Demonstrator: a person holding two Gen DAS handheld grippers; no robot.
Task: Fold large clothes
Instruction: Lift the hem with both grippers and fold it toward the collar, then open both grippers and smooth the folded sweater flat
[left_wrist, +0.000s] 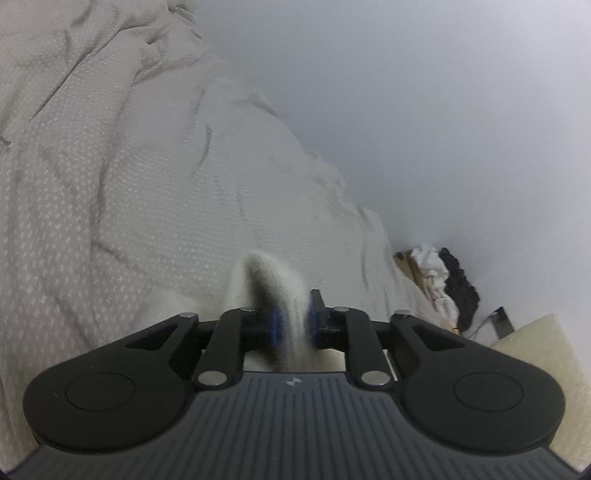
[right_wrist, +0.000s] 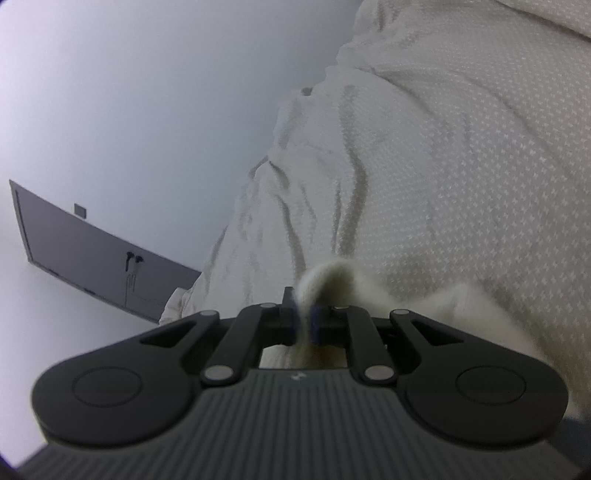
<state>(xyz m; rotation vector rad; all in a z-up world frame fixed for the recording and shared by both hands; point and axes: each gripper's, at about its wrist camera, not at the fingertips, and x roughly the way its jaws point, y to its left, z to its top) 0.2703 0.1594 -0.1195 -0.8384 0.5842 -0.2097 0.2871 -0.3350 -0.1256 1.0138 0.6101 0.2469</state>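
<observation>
Now we have a fold of the white knit (left_wrist: 258, 280) between the left gripper (left_wrist: 293, 325) pads, which look only loosely closed on it; the right gripper (right_wrist: 304, 321) is clamped tight on its own fold. From each the knit arches forward onto the bedspread (left_wrist: 110, 177). Beyond lies a pale wall (left_wrist: 443, 110), with clothes (left_wrist: 443, 280) heaped far right.

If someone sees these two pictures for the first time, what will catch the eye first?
First, the cream knit garment: a fold of it stands up between the blue pads of the left gripper, and the right gripper pinches another fold. Behind both spreads a rumpled patterned bedspread, with a white wall beyond.
</observation>
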